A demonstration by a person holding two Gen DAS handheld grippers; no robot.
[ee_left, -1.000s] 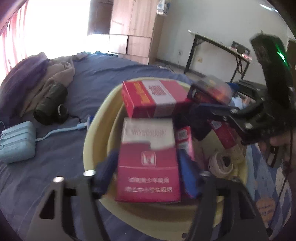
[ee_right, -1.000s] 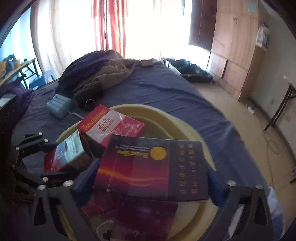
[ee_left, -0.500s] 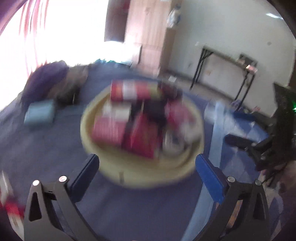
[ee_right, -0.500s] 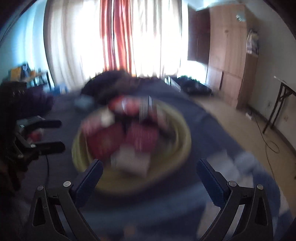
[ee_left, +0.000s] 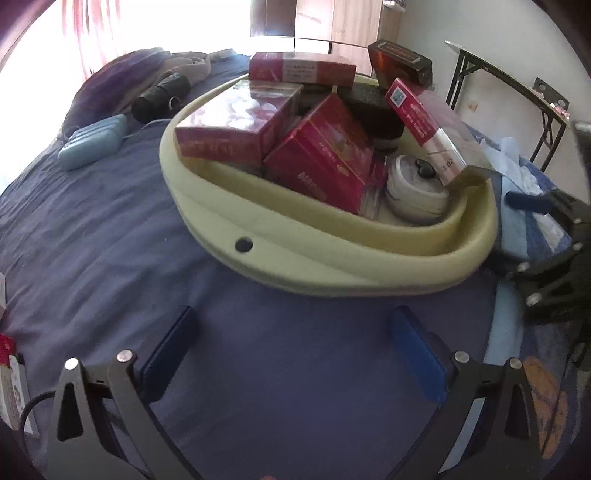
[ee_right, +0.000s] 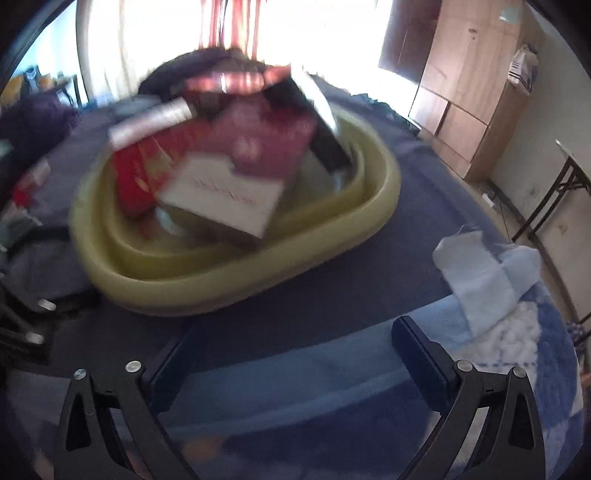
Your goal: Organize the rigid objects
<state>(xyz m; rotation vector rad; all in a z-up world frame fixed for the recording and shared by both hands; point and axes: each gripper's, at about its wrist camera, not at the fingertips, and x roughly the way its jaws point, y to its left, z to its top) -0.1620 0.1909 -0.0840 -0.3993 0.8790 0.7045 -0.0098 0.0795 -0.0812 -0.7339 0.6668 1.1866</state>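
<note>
Both your claws hang empty over the blue bedsheet (ee_left: 110, 229); the left gripper (ee_left: 295, 350) has its jaws spread fully wide with nothing between them, and the right gripper (ee_right: 291, 354) gapes just as wide and bare; you look to be between picks; the yellow basin (ee_left: 332, 266), heaped with red cartons (ee_left: 321, 155), sits at twelve o'clock, apart from the left fingertips; next, find a stray box; one pokes in at nine o'clock (ee_left: 7, 354).

Backlit by a blown-out window (ee_left: 155, 26) — left view sharp, right view motion-blurred (fisheye-bent edges).
</note>
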